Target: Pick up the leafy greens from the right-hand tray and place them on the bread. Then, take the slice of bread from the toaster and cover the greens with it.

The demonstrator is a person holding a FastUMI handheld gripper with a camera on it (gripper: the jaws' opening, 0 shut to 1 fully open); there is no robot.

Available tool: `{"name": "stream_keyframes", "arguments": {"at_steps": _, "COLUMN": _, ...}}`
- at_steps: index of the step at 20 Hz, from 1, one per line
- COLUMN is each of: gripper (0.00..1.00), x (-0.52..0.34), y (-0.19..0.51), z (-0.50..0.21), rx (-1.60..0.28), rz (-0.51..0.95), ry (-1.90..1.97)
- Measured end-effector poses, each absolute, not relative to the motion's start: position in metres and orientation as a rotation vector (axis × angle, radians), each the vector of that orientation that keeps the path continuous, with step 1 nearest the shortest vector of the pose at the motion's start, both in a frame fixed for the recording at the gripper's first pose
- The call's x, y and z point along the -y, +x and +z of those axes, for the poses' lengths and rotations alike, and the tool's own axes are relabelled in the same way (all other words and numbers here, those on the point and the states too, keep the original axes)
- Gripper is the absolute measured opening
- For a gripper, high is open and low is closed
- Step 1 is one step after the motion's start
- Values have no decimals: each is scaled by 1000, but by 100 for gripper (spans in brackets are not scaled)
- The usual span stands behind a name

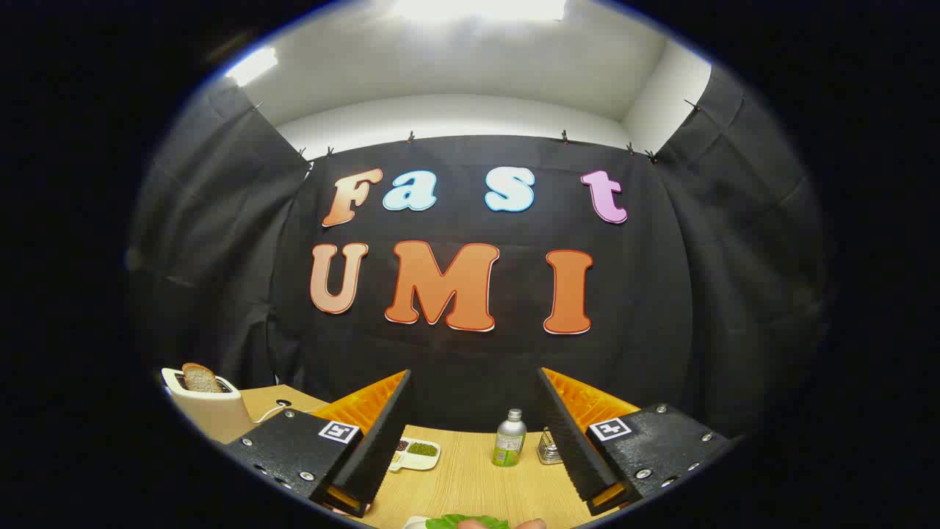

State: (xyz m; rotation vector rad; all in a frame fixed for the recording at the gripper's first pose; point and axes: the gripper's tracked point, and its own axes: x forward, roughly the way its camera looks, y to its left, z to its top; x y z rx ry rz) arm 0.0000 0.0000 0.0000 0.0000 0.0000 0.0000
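Far left of your fingers: toaster [209, 411] with the bread slice [200, 378] standing in its slot. Beyond the left finger, a small divided dish [417, 453]. Your gripper [474, 433] is spread wide, gripping nothing. Bottle [509, 438] and small metal container [547, 448] stand ahead on the table [470, 481]. Leafy greens [466, 522] sit low between the fingers.

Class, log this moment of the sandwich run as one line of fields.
hand-held gripper: open, empty | leafy greens: below fingers, not gripped | bread slice: in toaster | phase: before pick
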Motion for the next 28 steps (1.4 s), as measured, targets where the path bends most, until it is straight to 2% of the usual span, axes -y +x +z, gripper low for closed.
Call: {"name": "stream_keyframes", "arguments": {"at_steps": 28, "gripper": 98, "x": 5, "y": 8, "z": -36, "rx": -155, "rz": -12, "ry": 67}}
